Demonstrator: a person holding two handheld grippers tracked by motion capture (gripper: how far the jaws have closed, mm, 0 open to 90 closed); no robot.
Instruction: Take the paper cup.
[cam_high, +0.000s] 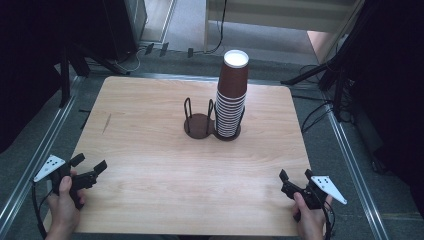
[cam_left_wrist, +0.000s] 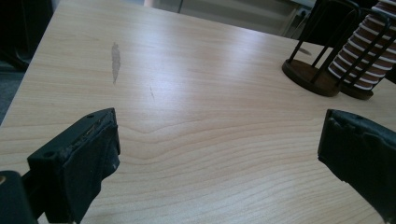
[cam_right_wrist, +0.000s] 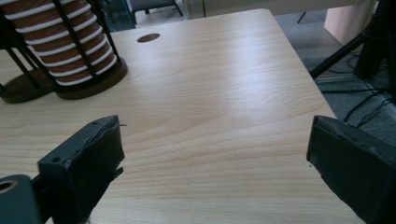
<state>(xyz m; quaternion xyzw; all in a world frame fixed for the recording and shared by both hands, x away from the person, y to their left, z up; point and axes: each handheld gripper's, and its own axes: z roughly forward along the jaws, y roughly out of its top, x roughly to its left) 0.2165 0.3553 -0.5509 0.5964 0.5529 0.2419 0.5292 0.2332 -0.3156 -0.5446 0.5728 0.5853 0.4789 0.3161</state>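
table (cam_high: 150, 150) pale wood, scuffed | floor (cam_high: 180, 25) grey | cables (cam_high: 315, 115) right

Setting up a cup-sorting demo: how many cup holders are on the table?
2, side by side at the table's middle: the left holder is empty, the right holder holds the cup stack.

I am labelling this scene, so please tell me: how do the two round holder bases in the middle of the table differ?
The left base has no cups in it; its wire posts stand bare. The right base holds a tall stack of brown cups that rises well above its posts. Both are dark, round, wire-posted, and stand touching side by side on the wooden table.
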